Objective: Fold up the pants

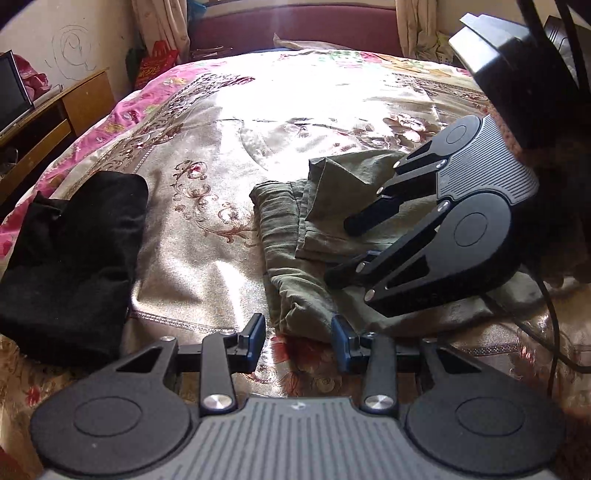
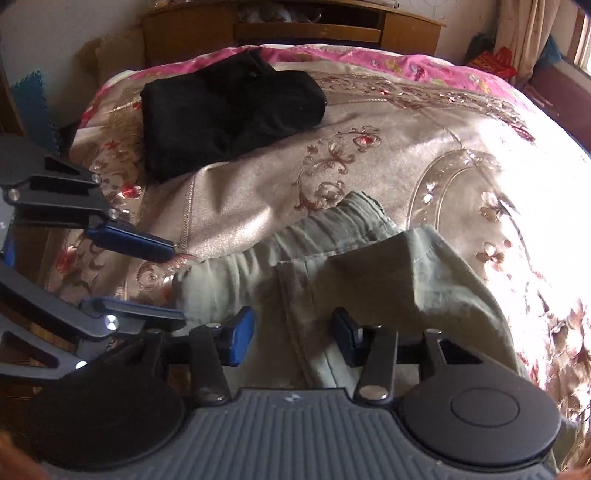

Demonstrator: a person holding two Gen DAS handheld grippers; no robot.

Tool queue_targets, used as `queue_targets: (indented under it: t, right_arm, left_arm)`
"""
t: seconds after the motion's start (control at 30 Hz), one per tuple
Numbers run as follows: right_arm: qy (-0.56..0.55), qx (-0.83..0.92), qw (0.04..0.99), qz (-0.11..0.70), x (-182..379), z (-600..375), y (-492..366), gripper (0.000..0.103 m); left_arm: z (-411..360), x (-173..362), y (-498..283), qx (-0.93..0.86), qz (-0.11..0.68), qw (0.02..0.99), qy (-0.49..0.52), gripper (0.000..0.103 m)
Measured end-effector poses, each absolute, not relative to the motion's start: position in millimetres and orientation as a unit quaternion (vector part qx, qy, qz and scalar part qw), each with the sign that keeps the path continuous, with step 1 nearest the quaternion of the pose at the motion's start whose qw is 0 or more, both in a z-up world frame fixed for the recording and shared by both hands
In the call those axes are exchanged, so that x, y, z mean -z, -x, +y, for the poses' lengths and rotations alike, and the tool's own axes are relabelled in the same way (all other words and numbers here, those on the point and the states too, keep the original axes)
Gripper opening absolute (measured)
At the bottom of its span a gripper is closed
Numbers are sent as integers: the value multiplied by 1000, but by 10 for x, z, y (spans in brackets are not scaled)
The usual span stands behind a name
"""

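Olive-green pants (image 1: 295, 258) lie partly folded on the bedspread (image 1: 207, 155), toward the near edge of the bed, with one flap doubled back over the gathered waist area. In the right wrist view the same pants (image 2: 369, 273) spread directly beneath that gripper.

Right gripper (image 1: 341, 249) hangs over the pants with its jaws parted; the cloth lies under and between the fingers, and no pad presses on it, so it holds nothing. Left gripper (image 1: 298, 345) sits at the near corner of the pants, jaws parted too, released; its right finger (image 1: 341, 341) is just beside the cloth's edge, the bare spread showing in the gap.

A folded black garment (image 1: 70, 258) rests well apart, on the far left side of the spread. Between it and the pants the spread is bare. Beyond the bed's left edge stands a wooden cabinet (image 1: 55, 114); a red headboard (image 1: 295, 29) lies beyond the far edge.
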State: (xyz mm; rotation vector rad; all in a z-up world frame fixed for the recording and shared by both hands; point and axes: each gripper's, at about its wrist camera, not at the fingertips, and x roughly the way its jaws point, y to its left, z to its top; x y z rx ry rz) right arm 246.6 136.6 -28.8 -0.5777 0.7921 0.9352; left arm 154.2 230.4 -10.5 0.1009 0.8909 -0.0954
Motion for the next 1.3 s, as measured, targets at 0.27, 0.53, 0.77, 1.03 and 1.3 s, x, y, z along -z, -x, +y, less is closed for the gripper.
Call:
queue_targets:
  t: [0.27,0.53,0.77,1.03,1.3]
  right_arm:
    - [321,-407,784,343,371,1422,-2401,46]
    - [293,-391,788,374,366,1372,-2608,9]
    - [210,-426,786,396,27,1203,-2595,5]
    - [231,-481,750,391,204,1361,-2346,6]
    - [195,-445,773,407,-37,805,-2436,30]
  left_arm:
    - [2332,79,-1510,43,426,903,-45,53]
    - [2376,107,-1524,37,424,904,-35,53]
    - [2418,-7,-1488,32,414,909,-39,53]
    - [2358,-99,-1540,38,397,916,-46,54]
    - [2069,-294,-1774,90,335,935,-67,54]
